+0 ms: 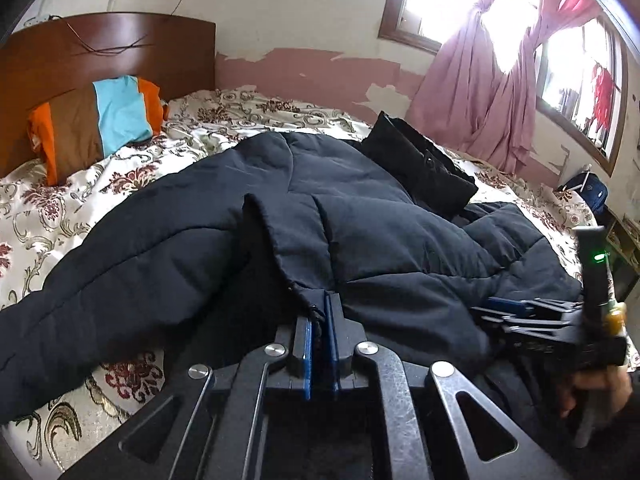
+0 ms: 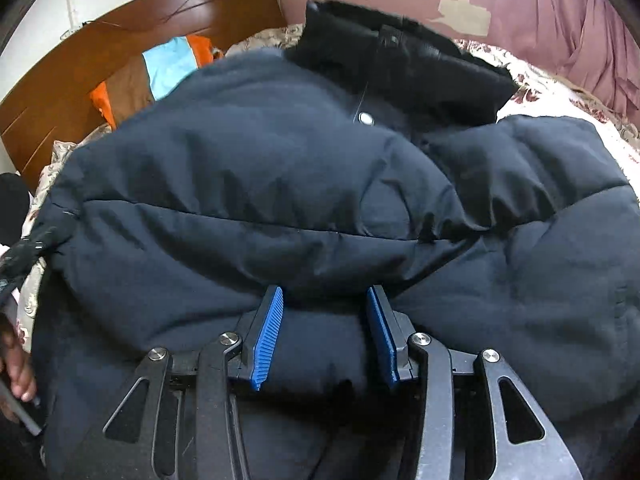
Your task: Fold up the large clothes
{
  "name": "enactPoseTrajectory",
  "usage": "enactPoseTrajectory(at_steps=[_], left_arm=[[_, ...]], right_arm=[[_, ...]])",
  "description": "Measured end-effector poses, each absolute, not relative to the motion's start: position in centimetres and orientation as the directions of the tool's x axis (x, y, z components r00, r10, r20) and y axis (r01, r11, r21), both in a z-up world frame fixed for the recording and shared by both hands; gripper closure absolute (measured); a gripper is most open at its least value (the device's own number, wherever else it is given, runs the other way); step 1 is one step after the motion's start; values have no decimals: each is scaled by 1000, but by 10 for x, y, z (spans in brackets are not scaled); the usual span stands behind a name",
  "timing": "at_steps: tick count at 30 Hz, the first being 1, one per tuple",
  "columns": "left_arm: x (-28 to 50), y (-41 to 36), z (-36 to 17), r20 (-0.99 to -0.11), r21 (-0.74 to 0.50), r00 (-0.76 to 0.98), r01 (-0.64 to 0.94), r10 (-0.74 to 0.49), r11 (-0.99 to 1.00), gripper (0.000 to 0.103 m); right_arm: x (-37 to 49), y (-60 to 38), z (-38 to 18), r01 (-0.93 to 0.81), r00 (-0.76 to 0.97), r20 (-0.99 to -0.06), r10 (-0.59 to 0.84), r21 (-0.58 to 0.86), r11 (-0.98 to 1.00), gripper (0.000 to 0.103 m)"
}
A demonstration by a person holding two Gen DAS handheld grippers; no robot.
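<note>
A dark navy padded jacket is lying spread across a bed with a floral bedspread, its black collar pointing toward the far wall and the pink curtain. The left claw is pressing its blue pads together on a corded hem edge of the jacket, a fold of fabric rising from the pinch. The right claw is sitting low on the jacket's near side with its blue ribbed pads partly spread and a thick bulge of padded fabric lying between them; whether the pads are actually pressing on that bulge cannot be told. In the left wrist view the right claw is showing at the right edge, over the jacket, with a hand gripping its handle. A striped orange, brown and light-blue pillow is leaning against the wooden headboard, apart from the jacket.
</note>
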State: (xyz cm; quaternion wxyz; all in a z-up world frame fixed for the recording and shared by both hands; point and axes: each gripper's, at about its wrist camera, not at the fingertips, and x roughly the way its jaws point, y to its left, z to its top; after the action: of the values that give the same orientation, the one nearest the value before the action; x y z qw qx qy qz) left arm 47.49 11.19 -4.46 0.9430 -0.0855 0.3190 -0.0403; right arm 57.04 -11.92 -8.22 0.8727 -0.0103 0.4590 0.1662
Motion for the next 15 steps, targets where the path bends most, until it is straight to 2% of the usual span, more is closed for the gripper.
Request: enactPoseTrajectory(at_steps=[2, 4, 5, 6, 7, 8, 10, 11, 12, 15], left_arm=[[469, 113, -44, -587, -210, 796, 28, -149, 977, 90], [461, 112, -40, -579, -207, 805, 6, -128, 978, 77], [457, 114, -38, -573, -206, 811, 0, -120, 979, 66], [451, 116, -34, -558, -215, 821, -1, -122, 977, 47], [447, 120, -32, -545, -229, 829, -4, -125, 973, 33], [439, 124, -28, -516, -254, 847, -12, -125, 967, 9], [425, 135, -23, -456, -307, 880, -17, -132, 951, 5], [419, 140, -21, -440, -334, 886, -11, -145, 942, 5], [414, 146, -20, -435, -355, 887, -8, -157, 935, 5], [392, 167, -20, -413, -403, 899, -37, -146, 915, 4]], right_arm=[[571, -120, -84, -298, 520, -803, 291, 148, 943, 64], [570, -122, -85, -296, 520, -798, 306, 168, 940, 63], [569, -123, -85, -295, 520, -794, 316, 180, 938, 63], [569, -125, -86, -292, 519, -790, 327, 196, 936, 61], [567, -127, -85, -289, 520, -787, 333, 204, 935, 60], [565, -129, -83, -282, 524, -784, 332, 208, 937, 57], [557, -133, -74, -255, 566, -765, 308, 193, 948, 47], [552, -135, -67, -250, 595, -742, 308, 194, 949, 37], [549, -136, -62, -248, 617, -724, 309, 194, 949, 31], [539, -133, -44, -247, 663, -682, 309, 190, 950, 30]])
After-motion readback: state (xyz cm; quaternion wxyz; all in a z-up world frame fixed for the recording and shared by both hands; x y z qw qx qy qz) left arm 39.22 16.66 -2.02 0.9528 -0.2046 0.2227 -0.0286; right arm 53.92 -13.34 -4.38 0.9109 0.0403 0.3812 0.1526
